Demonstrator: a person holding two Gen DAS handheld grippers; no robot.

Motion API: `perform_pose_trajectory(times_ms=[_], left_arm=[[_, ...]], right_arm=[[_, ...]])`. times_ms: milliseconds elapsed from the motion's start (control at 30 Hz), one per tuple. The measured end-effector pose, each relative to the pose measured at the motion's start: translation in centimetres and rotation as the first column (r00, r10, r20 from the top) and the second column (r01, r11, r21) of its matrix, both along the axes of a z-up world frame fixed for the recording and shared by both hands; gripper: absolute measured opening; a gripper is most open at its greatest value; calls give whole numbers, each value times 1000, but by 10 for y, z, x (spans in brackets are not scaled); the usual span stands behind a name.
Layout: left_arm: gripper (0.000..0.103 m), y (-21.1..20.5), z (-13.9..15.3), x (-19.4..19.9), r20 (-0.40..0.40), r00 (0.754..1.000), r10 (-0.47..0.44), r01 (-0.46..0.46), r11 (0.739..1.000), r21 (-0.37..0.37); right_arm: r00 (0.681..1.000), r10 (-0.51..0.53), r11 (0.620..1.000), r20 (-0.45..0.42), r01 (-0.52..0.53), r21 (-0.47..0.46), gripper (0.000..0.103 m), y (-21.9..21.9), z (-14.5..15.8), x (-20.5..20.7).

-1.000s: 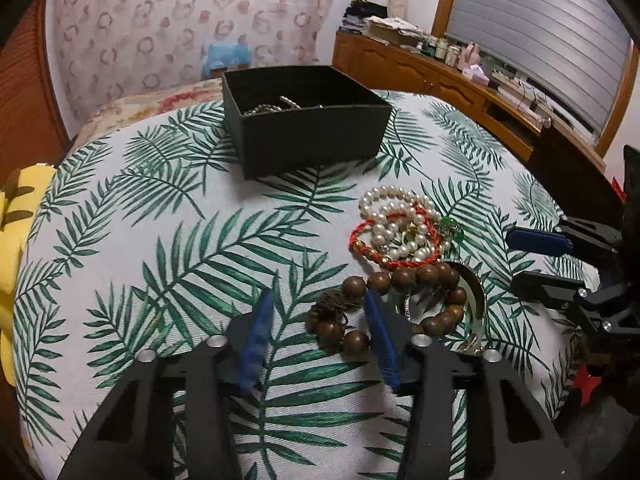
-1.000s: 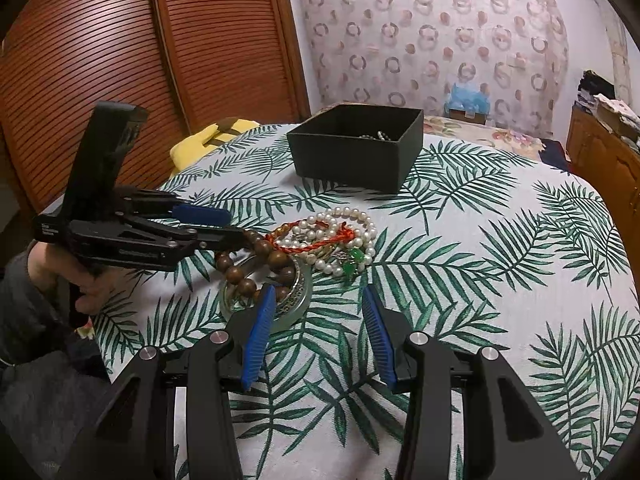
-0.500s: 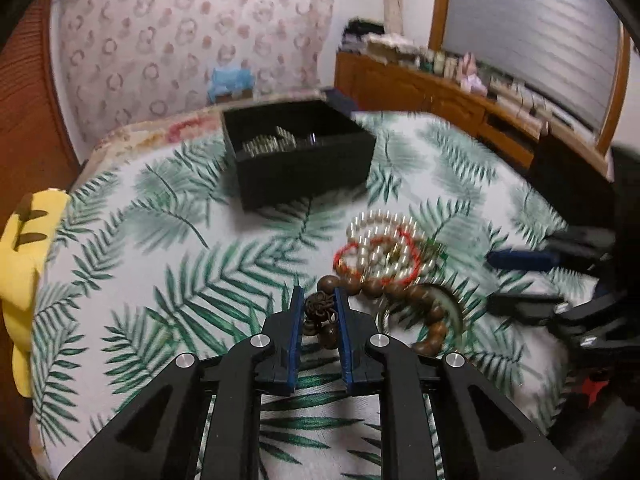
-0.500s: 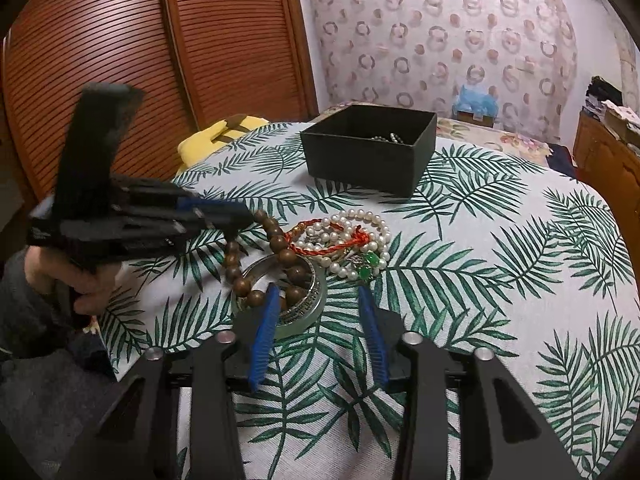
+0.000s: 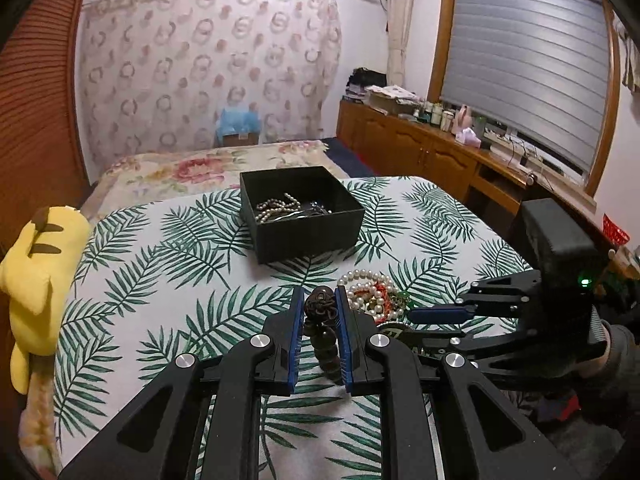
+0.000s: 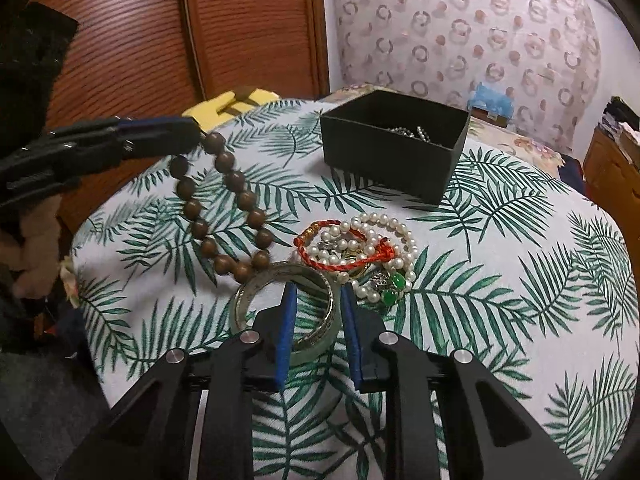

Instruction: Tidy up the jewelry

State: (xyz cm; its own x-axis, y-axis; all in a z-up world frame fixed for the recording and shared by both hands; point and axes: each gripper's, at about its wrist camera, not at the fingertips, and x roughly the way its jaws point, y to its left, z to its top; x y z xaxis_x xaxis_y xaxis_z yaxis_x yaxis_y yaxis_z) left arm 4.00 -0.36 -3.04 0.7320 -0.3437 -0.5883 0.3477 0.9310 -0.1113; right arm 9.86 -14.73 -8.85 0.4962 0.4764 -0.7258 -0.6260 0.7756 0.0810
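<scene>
Left wrist view: my left hand-held gripper (image 5: 319, 307) clamps the wooden bead bracelet (image 5: 320, 320) — black box (image 5: 308, 236) straight ahead, upper centre; right hand-held gripper (image 6: 317, 300) open over the bangle (image 6: 316, 344).

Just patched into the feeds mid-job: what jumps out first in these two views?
The left gripper is shut on the brown wooden bead bracelet, which dangles above the leaf-print tablecloth. The right gripper is open, its fingers straddling the near rim of a greenish bangle beside a tangle of pearls and red cord. Behind sits the open black box, with some jewelry in it.
</scene>
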Motion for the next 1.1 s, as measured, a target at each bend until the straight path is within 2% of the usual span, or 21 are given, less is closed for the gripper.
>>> perform_pose_trajectory(times_ms=[300, 733, 1100], left_arm=[[14, 10, -4, -5, 3, 1000, 22, -22, 1000, -20], [14, 14, -5, -5, 11, 1000, 29, -29, 999, -30], [14, 13, 15, 13, 50, 998, 24, -22, 999, -36]], right_arm=[[1000, -14, 999, -4, 14, -35, 5, 3, -4, 7], [996, -25, 999, 86, 28, -36, 4, -2, 16, 0], [992, -32, 999, 126, 35, -17, 4, -12, 36, 11]])
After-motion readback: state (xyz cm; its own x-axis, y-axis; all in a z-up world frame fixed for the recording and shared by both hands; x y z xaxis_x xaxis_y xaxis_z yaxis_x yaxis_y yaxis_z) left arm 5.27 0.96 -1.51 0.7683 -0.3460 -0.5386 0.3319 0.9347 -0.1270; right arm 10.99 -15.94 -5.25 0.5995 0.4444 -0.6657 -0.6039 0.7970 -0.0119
